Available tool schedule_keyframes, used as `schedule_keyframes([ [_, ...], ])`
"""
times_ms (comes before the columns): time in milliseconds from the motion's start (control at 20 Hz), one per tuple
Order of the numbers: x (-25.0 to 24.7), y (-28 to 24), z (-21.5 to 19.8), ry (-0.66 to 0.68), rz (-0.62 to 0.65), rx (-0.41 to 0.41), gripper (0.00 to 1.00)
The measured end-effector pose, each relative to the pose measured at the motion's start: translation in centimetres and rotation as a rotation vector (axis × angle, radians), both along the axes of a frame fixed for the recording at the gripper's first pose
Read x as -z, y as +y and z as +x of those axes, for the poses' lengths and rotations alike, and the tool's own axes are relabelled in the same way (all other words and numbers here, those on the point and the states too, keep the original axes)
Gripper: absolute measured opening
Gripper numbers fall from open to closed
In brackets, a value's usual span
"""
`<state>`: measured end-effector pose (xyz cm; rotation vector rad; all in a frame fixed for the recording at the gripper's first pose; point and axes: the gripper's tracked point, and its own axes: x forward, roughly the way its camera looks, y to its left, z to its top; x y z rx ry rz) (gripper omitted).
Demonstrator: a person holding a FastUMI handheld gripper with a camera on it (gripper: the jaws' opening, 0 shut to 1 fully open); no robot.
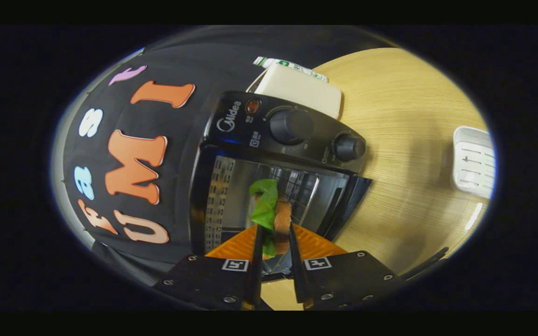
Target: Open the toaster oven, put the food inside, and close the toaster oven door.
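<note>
1. Sandwich (274,215), lettuce leaf and brown bread slice, held on edge between the jaws of the gripper (273,242), poised in front of the open mouth of the toaster oven (269,182).
2. Jaws closed to a narrow gap, one finger pressing each flat side of the food; hold looks firm, low on the stack.
3. Probably light and soft: bread likely to squash under hard pressure, lettuce floppy and liable to slide out sideways. Best gripped across the bread faces, as now, with gentle force only.
4. Oven door (348,205) swung open, glass angled off beside the cavity; wire rack visible inside, beyond the food.
5. Oven body seated on the pale wooden counter (404,140), control knobs (290,126) on the panel facing the camera; white box (299,88) behind it, white tray (474,161) well apart on the far side of the counter.
6. Door likely stiff and hinged, smooth glass possibly slippery; safest pushed at its edge or handle when closing.
</note>
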<state>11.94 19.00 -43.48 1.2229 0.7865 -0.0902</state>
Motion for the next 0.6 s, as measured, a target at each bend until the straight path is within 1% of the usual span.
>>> schedule_keyframes([
  [50,0.3,0.3,-0.6,0.016,-0.016,-0.025,0.32],
  [150,0.5,0.6,-1.5,0.036,-0.031,-0.056,0.47],
  [200,0.6,0.6,-2.0,0.046,-0.047,-0.068,0.68],
  [350,0.1,0.0,-4.0,0.056,-0.112,-0.122,0.95],
  [400,-0.3,-0.3,-4.8,0.051,-0.145,-0.144,0.97],
  [600,-3.6,-1.3,-8.1,-0.024,-0.295,-0.273,0.98],
])
